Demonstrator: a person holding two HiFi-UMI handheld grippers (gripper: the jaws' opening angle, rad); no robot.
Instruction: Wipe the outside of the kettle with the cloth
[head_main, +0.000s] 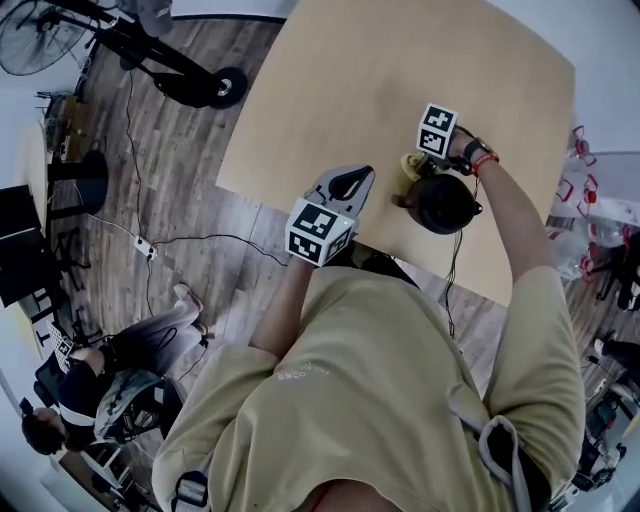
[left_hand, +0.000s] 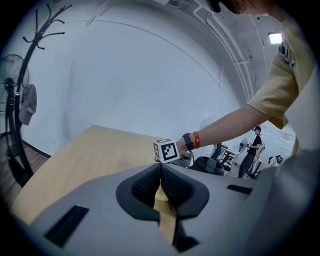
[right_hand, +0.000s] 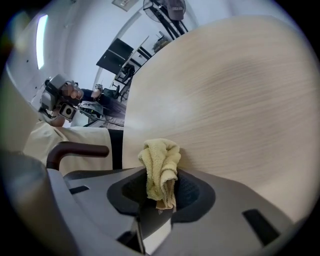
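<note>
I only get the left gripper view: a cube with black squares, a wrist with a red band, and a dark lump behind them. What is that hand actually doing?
Observer: It holds the right hand-held gripper, and that gripper's own view shows its jaws shut on a yellow cloth.
Operator: And the dark lump behind it?
Observer: That is a black kettle. Seen from above, it stands on the table near the edge closest to the person, with the cloth close beside it. I cannot tell whether they touch.
</note>
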